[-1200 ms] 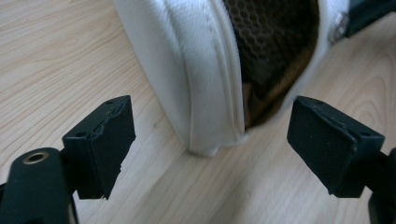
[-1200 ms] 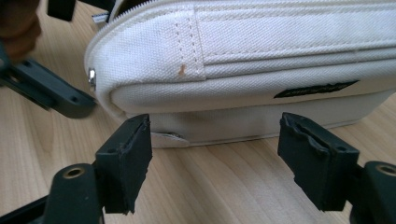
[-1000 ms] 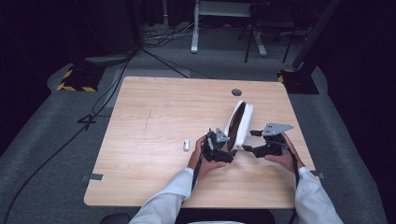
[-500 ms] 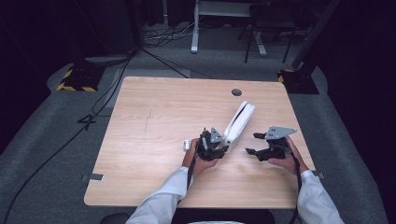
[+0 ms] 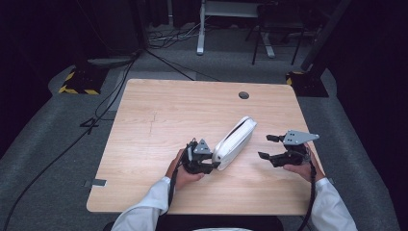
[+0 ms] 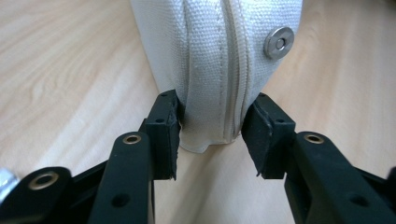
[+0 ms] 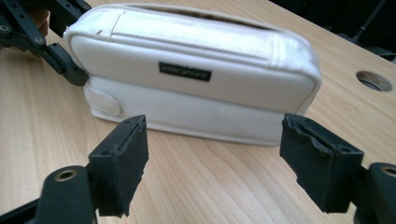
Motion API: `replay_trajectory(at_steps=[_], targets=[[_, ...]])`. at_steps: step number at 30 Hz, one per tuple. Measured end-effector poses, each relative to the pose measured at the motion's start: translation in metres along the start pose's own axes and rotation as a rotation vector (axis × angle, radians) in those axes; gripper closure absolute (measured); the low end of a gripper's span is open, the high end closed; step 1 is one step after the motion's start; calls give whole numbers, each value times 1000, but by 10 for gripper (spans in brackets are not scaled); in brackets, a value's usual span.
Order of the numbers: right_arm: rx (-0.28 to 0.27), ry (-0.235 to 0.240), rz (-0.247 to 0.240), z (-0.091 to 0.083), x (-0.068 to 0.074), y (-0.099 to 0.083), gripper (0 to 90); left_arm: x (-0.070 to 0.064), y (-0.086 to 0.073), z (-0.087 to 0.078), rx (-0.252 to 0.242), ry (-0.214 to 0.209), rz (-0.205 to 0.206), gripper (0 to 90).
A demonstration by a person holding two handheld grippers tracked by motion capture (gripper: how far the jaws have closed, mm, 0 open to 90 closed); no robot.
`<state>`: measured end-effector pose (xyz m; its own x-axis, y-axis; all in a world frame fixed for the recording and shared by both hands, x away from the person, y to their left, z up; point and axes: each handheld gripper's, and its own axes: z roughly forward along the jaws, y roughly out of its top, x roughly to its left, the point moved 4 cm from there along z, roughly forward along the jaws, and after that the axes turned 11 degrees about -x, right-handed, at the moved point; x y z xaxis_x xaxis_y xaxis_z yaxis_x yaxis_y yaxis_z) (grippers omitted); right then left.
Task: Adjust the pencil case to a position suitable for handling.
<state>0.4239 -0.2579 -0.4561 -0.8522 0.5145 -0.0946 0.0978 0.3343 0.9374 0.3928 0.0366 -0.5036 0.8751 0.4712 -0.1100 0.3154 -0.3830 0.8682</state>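
White canvas takes centre stage: a long, soft-sided white fabric pouch (image 5: 234, 142) with a zip along its upper edge lies on the pale wood-grain table (image 5: 159, 110), angled from the near middle toward the far right. At its near end the left gripper (image 5: 208, 162) has it, the two black jaws pressed against either side of the canvas corner, pads biting into the cloth just beside the zip seam. From the left gripper view the weave shows clearly on the pouch (image 6: 219, 56), and a round silver metal snap stud (image 6: 279, 43) sits on the fabric to the right of the seam. Over on the other side, the right gripper (image 5: 267, 147) hovers off the pouch, jaws spread wide with nothing between them, apart from the pouch's long side. In the right gripper view the pouch (image 7: 196, 88) faces the camera side-on, a small black rectangular label (image 7: 185, 72) on its flank, and the left gripper (image 7: 74, 74) clamps its left end. A round cable hole (image 5: 244, 95) sits in the table near the far edge, well apart from the pouch.
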Motion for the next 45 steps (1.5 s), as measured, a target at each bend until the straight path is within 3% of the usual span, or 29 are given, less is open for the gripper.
replay_trajectory(at_steps=[3, 5, 10, 21, 34, 40, 45], targets=[[-14, 23, -28, 3, 9, 10, 231, 0, -4, -9, -7, -15, -14, 450], [-23, 35, -43, 4, 13, 16, 228, 1, -6, -13, -6, 0, -19, 362], [-34, 59, -73, 11, 20, 29, 226, 1, -7, -21, -19, 19, -9, 293], [-34, 117, -136, 30, 29, 51, 224, 9, 3, -38, -91, 59, -6, 336], [56, 132, -141, 61, 23, 39, 227, 21, 11, -28, -106, 104, 6, 463], [59, 147, -144, 53, 28, 31, 249, 26, 13, -26, -109, 147, 14, 567], [58, 157, -140, 47, 31, 27, 249, 35, 13, -25, -120, 159, -22, 554]])
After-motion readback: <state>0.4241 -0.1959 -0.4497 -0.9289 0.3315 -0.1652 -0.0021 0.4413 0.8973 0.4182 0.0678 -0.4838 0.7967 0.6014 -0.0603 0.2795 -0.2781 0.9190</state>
